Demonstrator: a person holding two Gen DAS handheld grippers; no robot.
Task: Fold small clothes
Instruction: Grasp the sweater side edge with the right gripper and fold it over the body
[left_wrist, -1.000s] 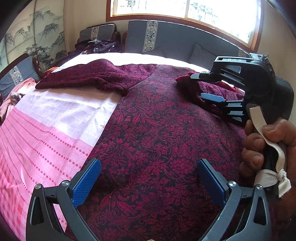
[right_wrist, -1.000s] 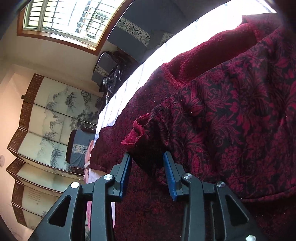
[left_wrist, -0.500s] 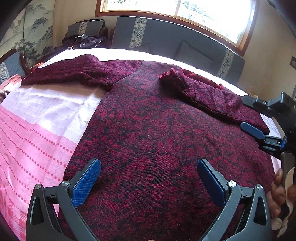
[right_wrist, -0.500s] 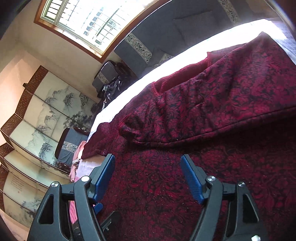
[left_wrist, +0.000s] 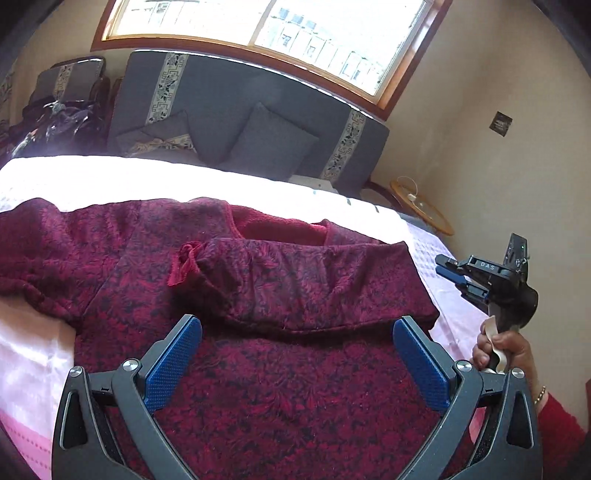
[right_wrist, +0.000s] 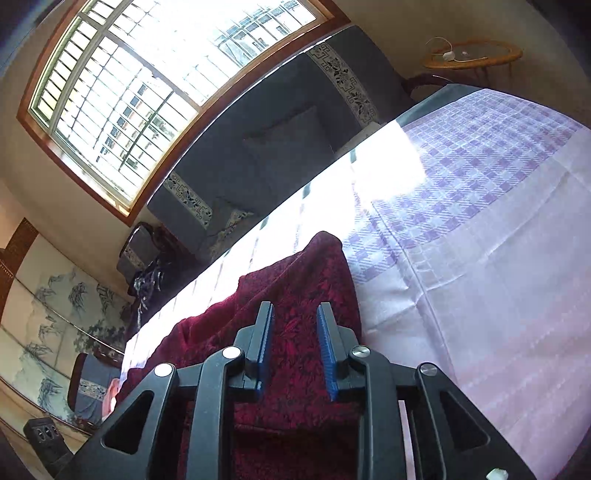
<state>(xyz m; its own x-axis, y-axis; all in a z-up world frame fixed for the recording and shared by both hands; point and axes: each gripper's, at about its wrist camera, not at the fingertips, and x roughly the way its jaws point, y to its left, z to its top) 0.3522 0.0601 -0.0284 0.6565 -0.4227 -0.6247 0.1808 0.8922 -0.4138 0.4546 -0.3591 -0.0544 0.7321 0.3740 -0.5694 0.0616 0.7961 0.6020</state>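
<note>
A dark red floral sweater (left_wrist: 295, 387) lies flat on the bed. Its right sleeve (left_wrist: 295, 280) is folded across the chest, cuff toward the middle, and the other sleeve (left_wrist: 44, 251) stretches out to the left. My left gripper (left_wrist: 297, 325) hovers over the sweater's body, jaws wide open and empty. My right gripper (left_wrist: 447, 271) is held in a hand (left_wrist: 495, 350) off the sweater's right edge, above the sheet. In the right wrist view the right gripper (right_wrist: 294, 308) has its jaws closing to a narrow gap with nothing between them, and the sweater's shoulder (right_wrist: 314, 266) lies beyond them.
The bed has a pink-and-white sheet (left_wrist: 33, 365) at the left and a purple checked sheet (right_wrist: 461, 166) at the right. Behind the bed stand a grey sofa (left_wrist: 240, 122) with cushions, a round wooden side table (left_wrist: 421, 210) and a painted folding screen (right_wrist: 44, 314).
The right gripper let go of the sleeve, which now lies folded across the chest, and drew away to the right with its jaws narrowing. The left gripper pulled back and tilted up, still open.
</note>
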